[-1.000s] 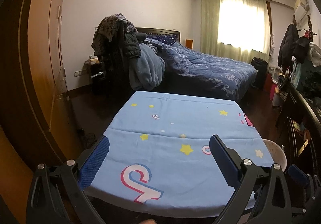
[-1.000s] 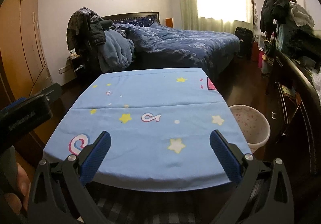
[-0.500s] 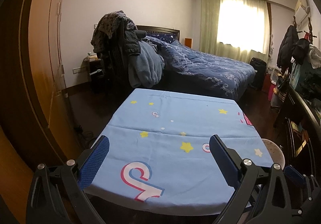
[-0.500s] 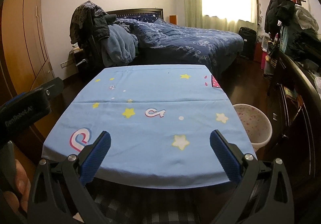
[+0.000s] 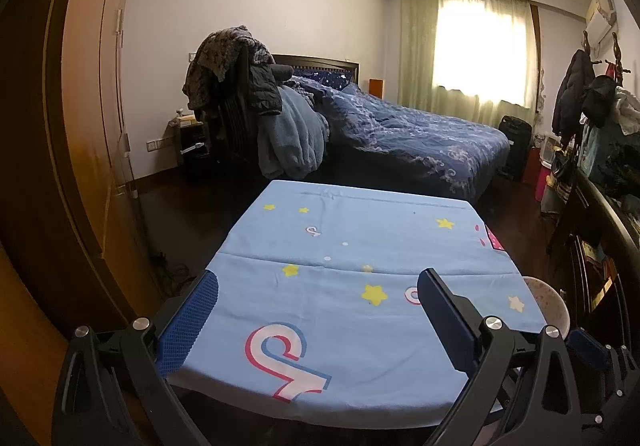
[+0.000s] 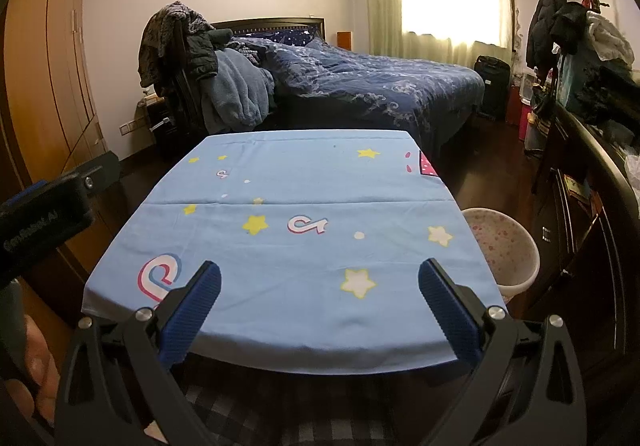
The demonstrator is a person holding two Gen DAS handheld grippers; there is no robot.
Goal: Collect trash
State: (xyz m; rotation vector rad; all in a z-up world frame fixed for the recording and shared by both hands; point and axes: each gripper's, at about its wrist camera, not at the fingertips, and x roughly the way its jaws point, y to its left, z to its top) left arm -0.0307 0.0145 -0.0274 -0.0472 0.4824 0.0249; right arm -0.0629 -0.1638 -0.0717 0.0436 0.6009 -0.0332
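Note:
A table covered with a light blue star-print cloth (image 5: 360, 246) fills the middle of both views (image 6: 304, 206). No trash shows on it. A white speckled bin (image 6: 504, 250) stands on the floor at the table's right side; its rim shows in the left wrist view (image 5: 548, 302). My left gripper (image 5: 318, 298) is open and empty above the table's near edge. My right gripper (image 6: 320, 290) is open and empty above the near edge too. The left gripper's body (image 6: 44, 222) shows at the left of the right wrist view.
A bed with a dark blue quilt (image 6: 380, 86) stands behind the table. A chair piled with clothes (image 6: 192, 70) is at the back left. A wooden wardrobe (image 5: 80, 126) lines the left wall. A dark cluttered dresser (image 6: 592, 174) lines the right side.
Both grippers have risen and pulled back slightly, so the table sits a little lower in both views. Both stay open and empty.

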